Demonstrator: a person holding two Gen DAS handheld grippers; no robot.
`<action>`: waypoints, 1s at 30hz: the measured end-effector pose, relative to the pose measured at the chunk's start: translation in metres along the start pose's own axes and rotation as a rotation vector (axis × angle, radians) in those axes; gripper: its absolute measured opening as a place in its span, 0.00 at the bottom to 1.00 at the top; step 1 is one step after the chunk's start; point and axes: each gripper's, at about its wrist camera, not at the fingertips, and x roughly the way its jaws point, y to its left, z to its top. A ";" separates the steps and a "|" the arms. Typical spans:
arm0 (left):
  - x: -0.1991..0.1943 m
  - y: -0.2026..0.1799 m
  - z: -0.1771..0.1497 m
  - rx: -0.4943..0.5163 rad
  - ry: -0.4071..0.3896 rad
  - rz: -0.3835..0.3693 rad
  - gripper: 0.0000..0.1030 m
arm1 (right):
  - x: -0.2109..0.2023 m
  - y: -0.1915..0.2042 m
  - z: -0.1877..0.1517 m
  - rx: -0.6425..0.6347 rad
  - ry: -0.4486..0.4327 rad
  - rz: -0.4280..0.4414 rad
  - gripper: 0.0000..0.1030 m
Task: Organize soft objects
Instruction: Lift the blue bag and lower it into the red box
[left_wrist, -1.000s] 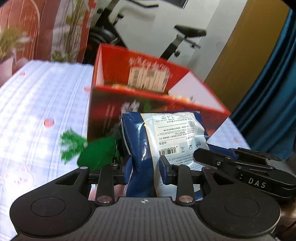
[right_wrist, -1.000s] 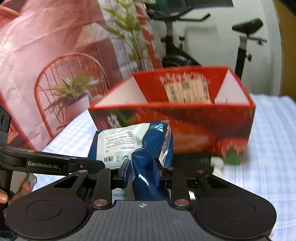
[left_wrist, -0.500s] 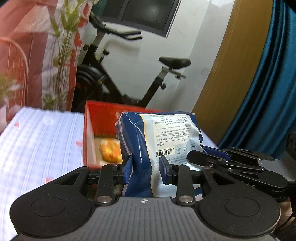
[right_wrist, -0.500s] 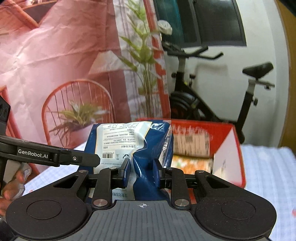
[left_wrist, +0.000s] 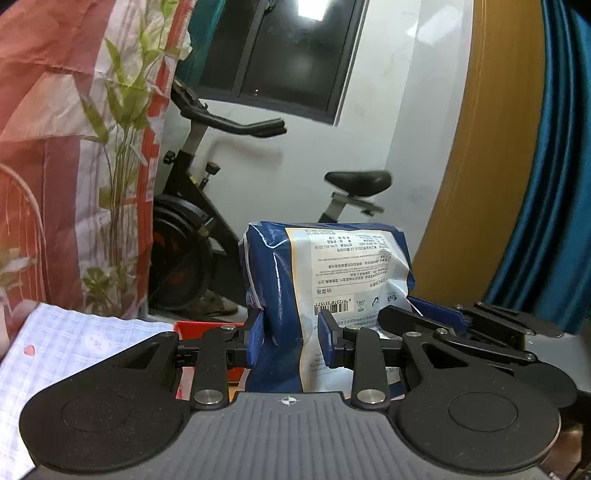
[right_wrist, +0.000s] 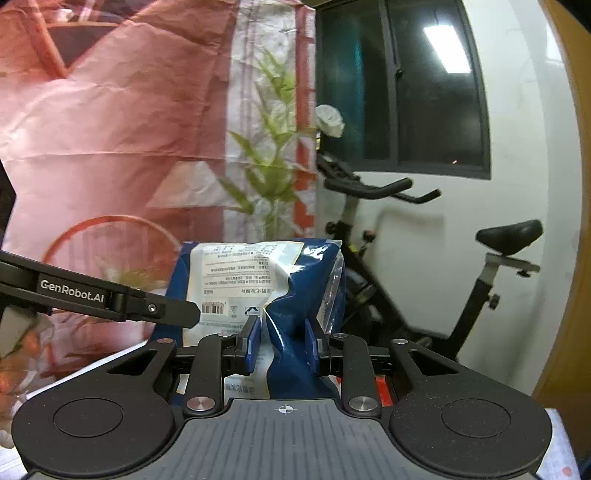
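Observation:
A blue and white soft packet (left_wrist: 325, 273) with printed text and a barcode is held upright in the air by both grippers. My left gripper (left_wrist: 291, 338) is shut on its left side, blue pads pressing the wrapper. My right gripper (right_wrist: 282, 341) is shut on its crumpled blue right side (right_wrist: 295, 288). Each gripper shows in the other's view: the right one (left_wrist: 480, 332) at the packet's right, the left one (right_wrist: 110, 299) at its left. A sliver of the red box (left_wrist: 207, 328) shows low behind the left fingers and again (right_wrist: 384, 387) under the right fingers.
The bed's white checked cloth (left_wrist: 74, 339) lies low on the left. Behind stand an exercise bike (left_wrist: 207, 206), a red-and-white printed curtain (right_wrist: 129, 129), a dark window (right_wrist: 424, 92) and a blue curtain (left_wrist: 546, 184). A hand (right_wrist: 14, 362) shows at the left edge.
Both grippers have risen with the packet. The red box, which filled the middle of both views, has dropped to the bottom edge, and the room behind now fills the frames.

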 end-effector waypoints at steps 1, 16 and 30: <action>0.006 0.001 -0.002 0.008 0.016 0.009 0.32 | 0.007 0.000 -0.003 0.002 0.007 -0.005 0.23; 0.076 0.023 -0.054 -0.003 0.328 0.016 0.32 | 0.060 -0.009 -0.084 0.134 0.322 -0.005 0.23; 0.075 0.016 -0.058 0.036 0.340 0.050 0.36 | 0.057 -0.011 -0.096 0.168 0.356 -0.029 0.29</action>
